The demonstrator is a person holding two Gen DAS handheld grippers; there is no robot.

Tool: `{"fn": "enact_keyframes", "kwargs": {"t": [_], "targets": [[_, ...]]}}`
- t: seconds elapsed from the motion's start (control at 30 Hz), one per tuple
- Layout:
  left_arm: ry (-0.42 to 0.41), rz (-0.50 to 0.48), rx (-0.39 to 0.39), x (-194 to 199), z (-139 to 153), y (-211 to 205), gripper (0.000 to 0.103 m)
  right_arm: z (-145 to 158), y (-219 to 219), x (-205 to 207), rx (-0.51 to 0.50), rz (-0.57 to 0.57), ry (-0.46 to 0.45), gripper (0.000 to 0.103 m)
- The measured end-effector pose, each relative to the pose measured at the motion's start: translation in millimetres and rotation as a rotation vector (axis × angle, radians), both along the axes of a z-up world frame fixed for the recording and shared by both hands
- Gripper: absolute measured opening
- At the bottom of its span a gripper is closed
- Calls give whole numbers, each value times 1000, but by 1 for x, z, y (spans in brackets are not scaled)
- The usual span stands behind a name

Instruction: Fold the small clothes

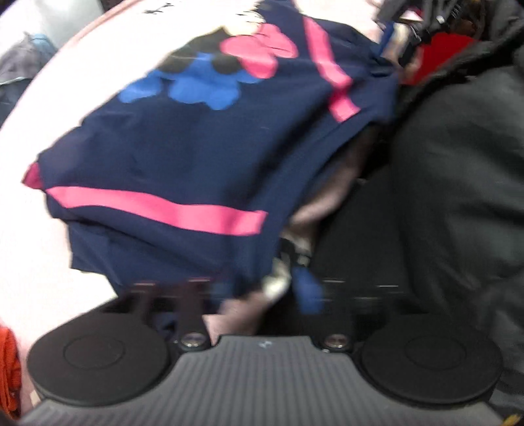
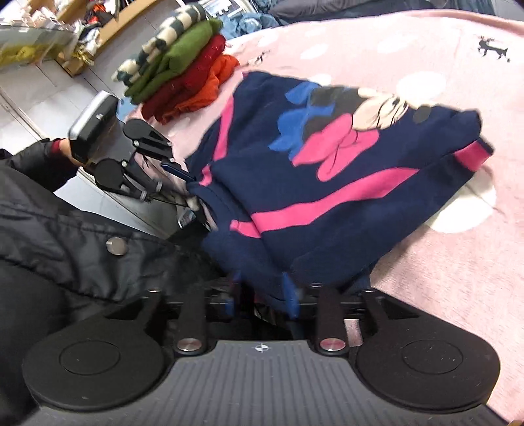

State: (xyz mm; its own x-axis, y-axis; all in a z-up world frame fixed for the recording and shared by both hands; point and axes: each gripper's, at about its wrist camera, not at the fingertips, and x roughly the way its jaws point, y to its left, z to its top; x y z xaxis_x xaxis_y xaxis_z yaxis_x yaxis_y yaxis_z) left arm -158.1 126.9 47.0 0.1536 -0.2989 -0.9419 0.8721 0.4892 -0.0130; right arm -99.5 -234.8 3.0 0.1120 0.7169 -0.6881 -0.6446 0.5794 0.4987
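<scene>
A small navy sweater with pink stripes and a Minnie Mouse print lies partly folded on a pink blanket. It also shows in the left wrist view. My right gripper is shut on the sweater's near edge, its blue fingers pinching the cloth. My left gripper is shut on another edge of the sweater; it shows from outside in the right wrist view, at the sweater's left corner. The left view is motion-blurred.
A stack of folded clothes, striped, green, red and orange, sits on the blanket's far left. The person's black jacket fills the left side near me. Cluttered shelves and boxes stand beyond the bed.
</scene>
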Motion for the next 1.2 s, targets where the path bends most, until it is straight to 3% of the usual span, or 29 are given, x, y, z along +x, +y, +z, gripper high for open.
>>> {"fn": "enact_keyframes", "kwargs": {"t": [0.03,0.1,0.17,0.23,0.37,0.47,0.63,0.77,0.83,0.97,1.03,1.2], "targets": [[7,-18,-27,0,8,-1,65,6,-5,-2,6,-17,-20,86],[-28,-16,-116,0,26,-6,65,16,-18,-2,34,-70,-51,92],[-75,32,-216,5,40,-14,67,24,-28,3,55,-152,-83,92],[-125,65,-263,10,45,-34,67,24,-35,11,54,-233,-104,92],[-232,122,-232,21,32,-71,67,7,-39,36,20,-413,-48,84],[-271,158,-205,33,16,-87,67,-8,-42,42,38,-450,25,80],[-261,243,-235,59,6,-89,67,-30,-43,38,122,-519,124,80],[-272,232,-142,74,-15,-98,68,-37,-41,38,219,-558,206,77],[-265,234,-170,75,-19,-97,68,-38,-36,39,216,-557,195,63],[-229,236,-195,82,-20,-89,73,-40,-35,42,224,-567,220,47],[-216,243,-206,85,-22,-87,75,-41,-35,44,223,-573,234,31],[-218,218,-198,85,-21,-85,81,-20,-27,43,303,-570,223,22]]}}
